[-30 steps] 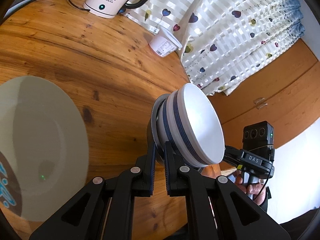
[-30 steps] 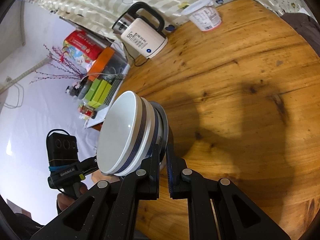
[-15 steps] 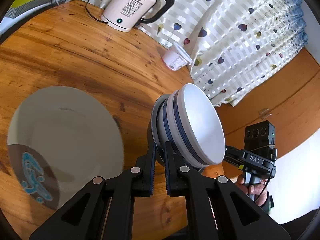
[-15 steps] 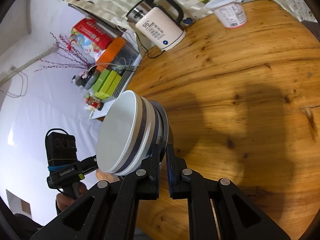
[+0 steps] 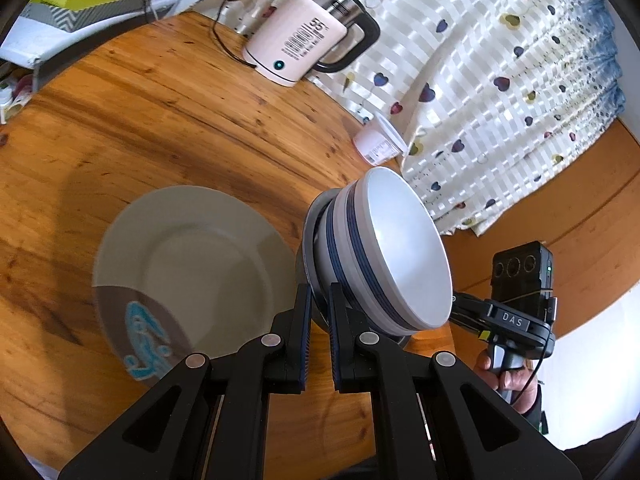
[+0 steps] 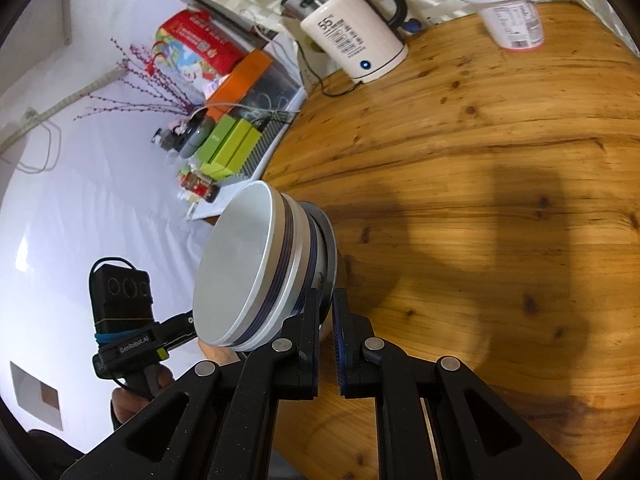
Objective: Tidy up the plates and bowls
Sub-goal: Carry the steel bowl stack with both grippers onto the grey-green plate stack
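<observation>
A stack of white bowls with blue bands (image 5: 384, 256) sits on a grey plate, and both grippers hold it from opposite sides above the round wooden table (image 5: 160, 128). My left gripper (image 5: 320, 300) is shut on the grey plate's rim under the bowls. My right gripper (image 6: 326, 304) is shut on the same rim; the bowl stack (image 6: 256, 272) shows there too. A second grey plate with a blue pattern (image 5: 188, 276) lies flat on the table, left of the stack in the left wrist view.
A white electric kettle (image 5: 308, 48) with its cord stands at the table's far edge, with a plastic yogurt cup (image 5: 378, 144) near it. A heart-print curtain (image 5: 500, 80) hangs behind. Boxes and bottles (image 6: 224, 140) crowd a shelf beside the table.
Both grippers have carried the bowl stack across the table. In the left wrist view the patterned plate has come further into view and sits closer to the stack.
</observation>
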Tool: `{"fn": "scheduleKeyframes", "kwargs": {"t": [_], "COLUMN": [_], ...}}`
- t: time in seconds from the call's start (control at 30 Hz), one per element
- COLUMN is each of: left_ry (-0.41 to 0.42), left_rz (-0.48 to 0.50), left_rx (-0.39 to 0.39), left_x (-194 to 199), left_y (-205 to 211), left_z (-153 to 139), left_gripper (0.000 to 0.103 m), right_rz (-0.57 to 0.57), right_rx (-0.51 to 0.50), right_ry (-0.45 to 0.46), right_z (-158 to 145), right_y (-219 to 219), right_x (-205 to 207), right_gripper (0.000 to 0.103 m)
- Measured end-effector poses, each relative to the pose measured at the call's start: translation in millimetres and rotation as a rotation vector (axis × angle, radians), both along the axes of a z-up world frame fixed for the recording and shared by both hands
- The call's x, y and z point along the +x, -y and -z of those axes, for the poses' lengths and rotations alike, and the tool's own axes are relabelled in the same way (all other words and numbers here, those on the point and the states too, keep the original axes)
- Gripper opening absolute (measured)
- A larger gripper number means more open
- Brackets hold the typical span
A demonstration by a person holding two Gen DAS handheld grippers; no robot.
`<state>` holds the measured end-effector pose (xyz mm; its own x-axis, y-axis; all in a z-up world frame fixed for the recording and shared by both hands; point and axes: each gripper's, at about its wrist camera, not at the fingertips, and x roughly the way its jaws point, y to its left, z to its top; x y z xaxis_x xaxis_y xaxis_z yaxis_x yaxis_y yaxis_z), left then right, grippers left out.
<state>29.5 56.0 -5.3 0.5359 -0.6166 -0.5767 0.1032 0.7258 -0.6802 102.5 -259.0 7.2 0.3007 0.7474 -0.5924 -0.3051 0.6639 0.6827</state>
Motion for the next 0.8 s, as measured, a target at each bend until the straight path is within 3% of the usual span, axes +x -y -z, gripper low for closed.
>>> {"fn": "scheduleKeyframes", "kwargs": {"t": [0.8], "left_ry": [-0.033], "left_rz": [-0.132], "left_rx": [0.019], "left_x": [-19.6], "left_y": [-55.5], "left_z": [9.0], "left_gripper": [0.006], "right_rz": [-0.115], "right_rx": [-0.014], "right_ry": [-0.040], "right_z": [18.4], "right_y": [-74.3], "right_x": [15.4], "right_gripper": [0.008]}}
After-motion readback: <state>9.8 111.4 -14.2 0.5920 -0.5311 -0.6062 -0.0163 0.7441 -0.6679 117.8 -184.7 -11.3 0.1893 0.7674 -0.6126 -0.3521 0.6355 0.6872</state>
